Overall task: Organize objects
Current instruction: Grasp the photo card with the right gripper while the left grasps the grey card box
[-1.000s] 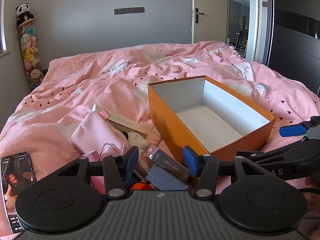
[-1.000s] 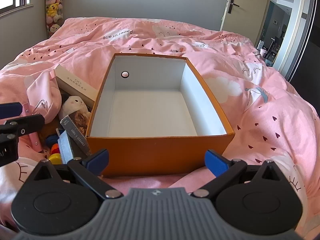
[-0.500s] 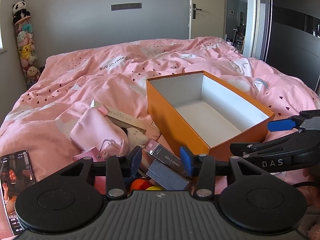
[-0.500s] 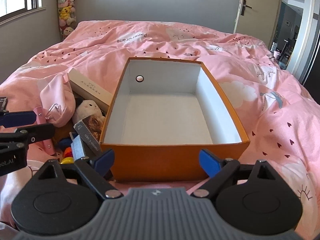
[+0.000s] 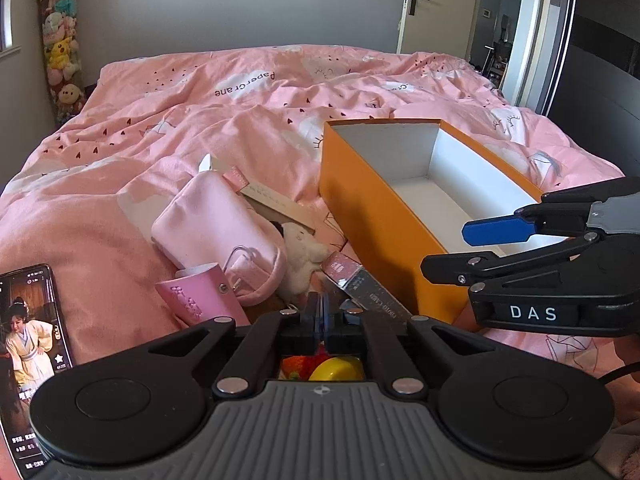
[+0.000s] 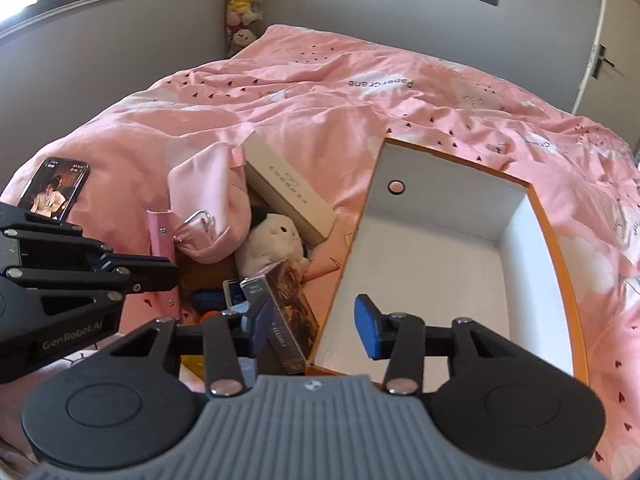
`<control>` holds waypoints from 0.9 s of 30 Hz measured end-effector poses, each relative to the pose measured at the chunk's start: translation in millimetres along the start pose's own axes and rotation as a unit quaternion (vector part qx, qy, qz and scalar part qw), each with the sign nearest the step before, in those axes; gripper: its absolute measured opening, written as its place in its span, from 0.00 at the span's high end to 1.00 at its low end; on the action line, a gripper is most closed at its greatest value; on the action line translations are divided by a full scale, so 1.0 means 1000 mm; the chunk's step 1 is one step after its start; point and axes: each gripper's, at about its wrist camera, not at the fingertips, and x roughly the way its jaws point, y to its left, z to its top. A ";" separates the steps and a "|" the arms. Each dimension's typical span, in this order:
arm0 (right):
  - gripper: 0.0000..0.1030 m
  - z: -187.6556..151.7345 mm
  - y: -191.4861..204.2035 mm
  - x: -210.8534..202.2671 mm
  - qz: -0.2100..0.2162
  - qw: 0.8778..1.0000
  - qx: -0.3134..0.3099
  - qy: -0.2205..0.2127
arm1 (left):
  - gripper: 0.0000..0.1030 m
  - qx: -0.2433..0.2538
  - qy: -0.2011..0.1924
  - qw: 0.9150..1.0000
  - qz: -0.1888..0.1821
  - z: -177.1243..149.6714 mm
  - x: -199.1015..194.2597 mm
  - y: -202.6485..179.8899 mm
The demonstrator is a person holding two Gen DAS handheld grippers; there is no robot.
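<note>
We list an orange box [image 6: 448, 264], open and white inside, resting on a bed [image 5: 200, 128] with pink covers. Nothing lies in the part of the box that we see.

At nine o'clock of the box we count a heap:
- a dark carton [image 6: 294, 316], tilted, touching the box's near corner;
- a white plush [image 6: 272, 244], behind the carton;
- a long beige case [image 6: 288, 190], at twelve o'clock of the plush;
- a pink pouch [image 5: 216, 228], against the case;
- a pink holder [image 5: 196, 300], just beside the pouch;
- red and yellow pieces [image 5: 324, 366], too hidden to name.

Well apart, at nine o'clock of the heap, a phone [image 6: 54, 190] lies lit, face up.

The left hand-held gripper [image 5: 319, 316] has its pads pressed together over the heap, with nothing visible between them. The right hand-held gripper [image 6: 316, 328] is closing; the carton and the box's near wall stand between its pads, neither yet pressed.
</note>
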 end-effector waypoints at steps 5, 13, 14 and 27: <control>0.57 0.017 0.014 0.021 0.033 0.999 -0.023 0.004 | 0.80 -0.032 0.000 0.999 0.038 0.005 0.007 0.022; 0.57 0.047 0.017 0.061 0.060 0.998 -0.032 0.019 | 0.44 -0.108 0.042 0.989 0.090 0.006 0.033 0.047; 0.57 0.050 0.017 0.065 0.064 0.997 -0.032 0.021 | 0.43 -0.114 0.047 0.988 0.093 0.005 0.036 0.049; 0.57 0.042 0.015 0.083 0.064 0.992 -0.064 0.093 | 0.46 -0.109 0.035 0.991 0.063 0.011 0.031 0.050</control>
